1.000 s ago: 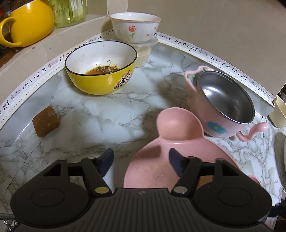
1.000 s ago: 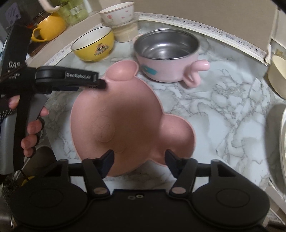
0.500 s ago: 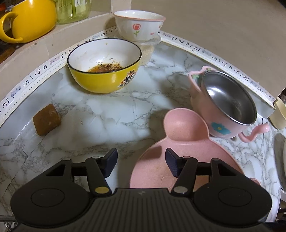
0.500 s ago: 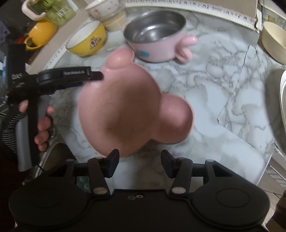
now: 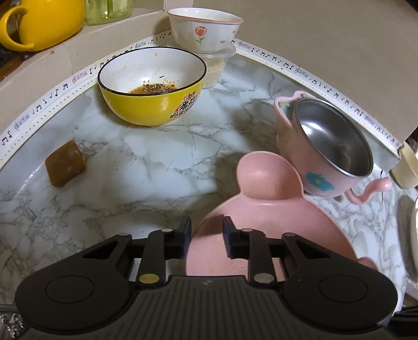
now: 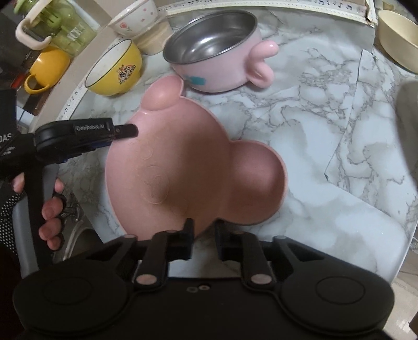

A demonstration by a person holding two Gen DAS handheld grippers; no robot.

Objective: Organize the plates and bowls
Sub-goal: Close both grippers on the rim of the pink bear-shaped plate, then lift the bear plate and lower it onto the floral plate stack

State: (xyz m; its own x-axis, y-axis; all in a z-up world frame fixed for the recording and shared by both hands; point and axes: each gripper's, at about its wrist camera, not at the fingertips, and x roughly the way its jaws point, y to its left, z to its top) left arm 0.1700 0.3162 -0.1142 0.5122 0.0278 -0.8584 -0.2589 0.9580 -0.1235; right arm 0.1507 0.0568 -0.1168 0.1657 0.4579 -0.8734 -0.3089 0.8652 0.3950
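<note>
Marble counter [image 5: 156,167]: pink plate [image 6: 188,167] pinched at opposite rims by left gripper [image 5: 206,239] and right gripper [image 6: 203,239], jaws just closing. Yellow bowl [image 5: 151,86] holds sauce dregs, steel-lined bowl [image 5: 331,141] empty; cream bowl [image 6: 399,36] right view only

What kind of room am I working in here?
Most likely a home kitchen counter: a marble-look worktop crowded with used tableware, such as the sauce-stained yellow bowl, a pink steel-lined bowl and a yellow mug.
</note>
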